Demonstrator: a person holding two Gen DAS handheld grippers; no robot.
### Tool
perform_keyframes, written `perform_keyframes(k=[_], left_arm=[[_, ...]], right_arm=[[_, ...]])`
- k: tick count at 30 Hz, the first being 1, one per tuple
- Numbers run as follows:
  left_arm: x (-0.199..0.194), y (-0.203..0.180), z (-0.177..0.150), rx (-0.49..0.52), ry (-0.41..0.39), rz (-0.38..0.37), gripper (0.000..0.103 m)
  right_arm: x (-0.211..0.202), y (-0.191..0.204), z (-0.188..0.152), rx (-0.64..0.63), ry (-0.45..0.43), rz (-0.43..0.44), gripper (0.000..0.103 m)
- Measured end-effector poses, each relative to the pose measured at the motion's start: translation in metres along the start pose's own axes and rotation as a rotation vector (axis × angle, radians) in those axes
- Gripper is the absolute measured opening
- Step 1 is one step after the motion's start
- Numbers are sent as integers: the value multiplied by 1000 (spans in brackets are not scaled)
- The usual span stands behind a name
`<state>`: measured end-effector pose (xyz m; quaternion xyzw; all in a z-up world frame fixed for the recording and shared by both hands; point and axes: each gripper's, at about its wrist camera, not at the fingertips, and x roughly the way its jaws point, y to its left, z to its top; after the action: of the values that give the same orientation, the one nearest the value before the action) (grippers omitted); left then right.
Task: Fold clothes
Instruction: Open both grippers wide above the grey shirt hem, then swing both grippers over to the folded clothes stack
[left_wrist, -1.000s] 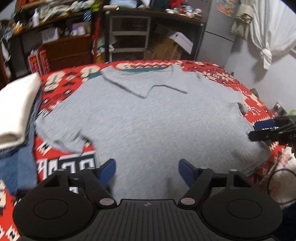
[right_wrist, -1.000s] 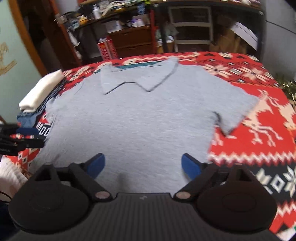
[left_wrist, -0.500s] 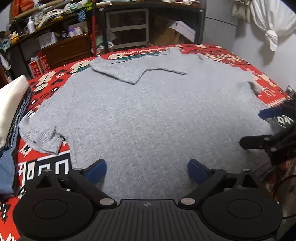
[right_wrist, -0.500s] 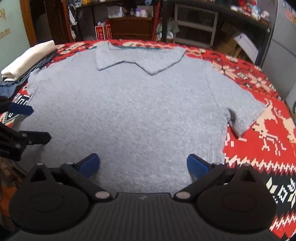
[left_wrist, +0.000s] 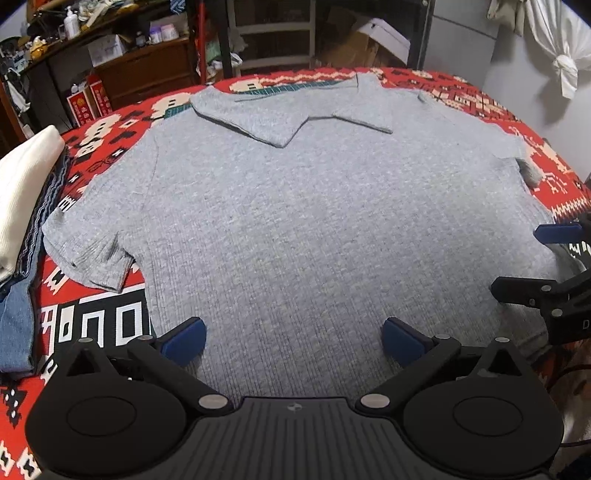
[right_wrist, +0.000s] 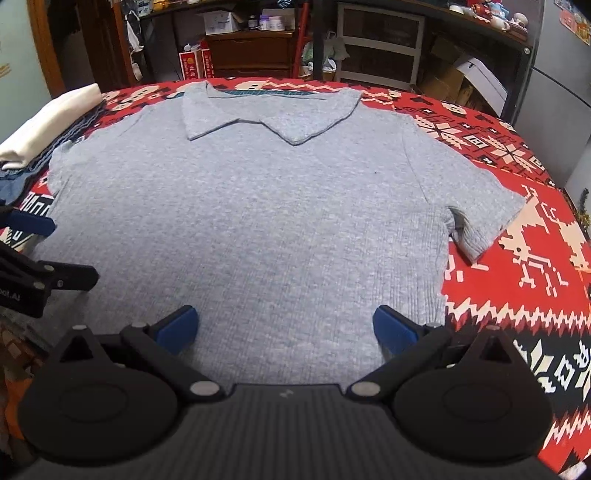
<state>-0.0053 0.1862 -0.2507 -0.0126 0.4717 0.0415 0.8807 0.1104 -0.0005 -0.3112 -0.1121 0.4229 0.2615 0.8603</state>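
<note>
- Grey polo shirt (left_wrist: 306, 229) is spread flat, face up, on the red patterned blanket (right_wrist: 524, 295) covering the counter, collar (left_wrist: 291, 114) at the far end, both short sleeves out to the sides.
- Left gripper (left_wrist: 293, 338) sits at the near hem, toward the shirt's left side. Jaws are wide apart with the blue pads (left_wrist: 184, 338) just over the fabric, nothing pinched between them.
- Right gripper (right_wrist: 284, 330) is doing the same thing at the hem toward the right side, jaws spread wide and empty, right pad close to the shirt's side edge.
- Each gripper peeks into the edge of the other one's view, so they're side by side along the hem.
- Off to the left there's a stack of folded clothes (left_wrist: 22, 192), white on top and denim under it, just beside the left sleeve (left_wrist: 88, 254).
</note>
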Motion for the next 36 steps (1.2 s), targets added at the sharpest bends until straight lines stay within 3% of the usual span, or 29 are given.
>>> perform_keyframes(k=[10,16,19,26,28,36], left_arm=[[-1,1,4,-18,21,1,101],[-37,26,2,-133,-74,16,99],[-54,46,2,-165,-120,46,98],[-74,108,2,-265,-144,135,83],[-84,133,7,-323,-167,151,82],[-113,225,23,-528,-293,140,82]], right_arm=[[-2,8,6,-35,21,-8,102],[-33,34,20,-146,-55,34,102],[-43,53,35,-188,-93,59,102],[-46,97,90,-210,-147,148,101],[-47,112,108,-226,-166,174,99],[-33,171,167,-255,-211,253,93]])
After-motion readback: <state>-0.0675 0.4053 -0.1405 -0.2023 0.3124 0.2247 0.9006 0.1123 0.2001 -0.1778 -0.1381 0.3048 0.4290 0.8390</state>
